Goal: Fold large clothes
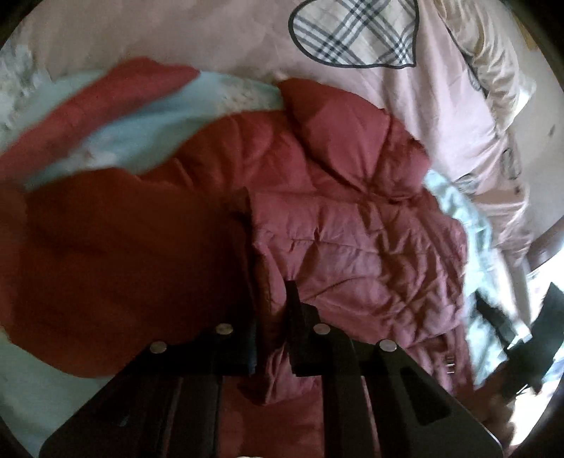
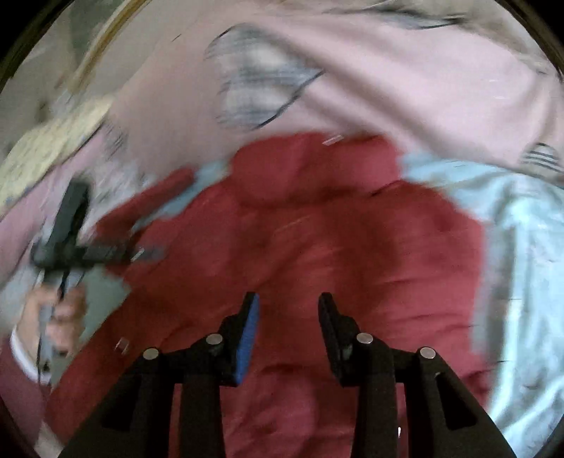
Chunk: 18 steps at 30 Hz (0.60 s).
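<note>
A dark red quilted jacket (image 1: 370, 218) lies spread on the bed, one sleeve (image 1: 105, 102) stretched to the upper left. My left gripper (image 1: 269, 292) is shut on a raised fold of the jacket's edge, and the cloth bunches up between its fingers. In the right wrist view the jacket (image 2: 317, 246) fills the middle, and my right gripper (image 2: 289, 299) hovers over it, open with nothing between its pads. The left gripper (image 2: 74, 243) shows at that view's left edge, blurred, held by a hand (image 2: 60, 313).
A light blue blanket (image 1: 141, 123) (image 2: 521, 246) lies under the jacket. Beyond it is a pink duvet (image 1: 440, 116) with a plaid heart patch (image 1: 352, 31) (image 2: 253, 77). The bed's edge and bright floor (image 1: 543, 253) are at the right.
</note>
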{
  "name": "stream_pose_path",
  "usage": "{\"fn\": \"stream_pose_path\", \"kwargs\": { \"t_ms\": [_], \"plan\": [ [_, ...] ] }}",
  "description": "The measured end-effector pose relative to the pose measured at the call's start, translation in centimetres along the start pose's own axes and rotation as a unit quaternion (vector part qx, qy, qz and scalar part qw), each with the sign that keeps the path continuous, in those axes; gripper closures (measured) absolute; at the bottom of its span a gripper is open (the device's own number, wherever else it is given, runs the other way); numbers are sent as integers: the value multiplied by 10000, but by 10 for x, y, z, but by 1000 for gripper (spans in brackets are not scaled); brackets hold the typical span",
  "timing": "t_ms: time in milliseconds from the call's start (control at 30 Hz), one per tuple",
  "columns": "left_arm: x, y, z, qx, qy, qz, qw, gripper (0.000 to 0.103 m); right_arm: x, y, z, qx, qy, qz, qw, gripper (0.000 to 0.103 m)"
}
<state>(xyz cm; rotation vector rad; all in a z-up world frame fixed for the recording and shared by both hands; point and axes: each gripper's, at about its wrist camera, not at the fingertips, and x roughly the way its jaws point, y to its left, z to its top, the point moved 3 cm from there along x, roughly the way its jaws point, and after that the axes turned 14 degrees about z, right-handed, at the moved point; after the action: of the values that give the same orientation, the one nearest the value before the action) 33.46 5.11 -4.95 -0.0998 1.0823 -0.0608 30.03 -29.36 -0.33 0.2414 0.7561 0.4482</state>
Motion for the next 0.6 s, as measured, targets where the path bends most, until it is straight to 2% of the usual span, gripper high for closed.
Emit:
{"fn": "stream_pose_path", "kwargs": {
  "t_ms": [133,200,267,367,467,533,600],
  "plan": [
    [0,-5,-2,294,-182,338,9988,92,6,-42,5,539,126,-246,9982,64],
    [0,-8,-5,384,-267,502,9976,89,20,-50,1,536,335,-397,9972,64],
    [-8,-7,-5,318,-431,676,9963,82,29,-60,-9,558,553,-614,9950,65],
    [-32,2,-8,73,-797,770,9938,81,45,-69,-21,611,698,-724,9931,65],
    [-54,-2,-8,70,-1084,486,9929,81,45,-69,-25,592,644,-751,9933,64],
    [-58,-11,-10,211,-1084,216,9937,81,45,-69,-25,578,649,-778,9932,64],
    [-49,-26,-12,417,-977,250,9940,81,46,-68,-28,543,661,-804,9931,64]
  ]
}}
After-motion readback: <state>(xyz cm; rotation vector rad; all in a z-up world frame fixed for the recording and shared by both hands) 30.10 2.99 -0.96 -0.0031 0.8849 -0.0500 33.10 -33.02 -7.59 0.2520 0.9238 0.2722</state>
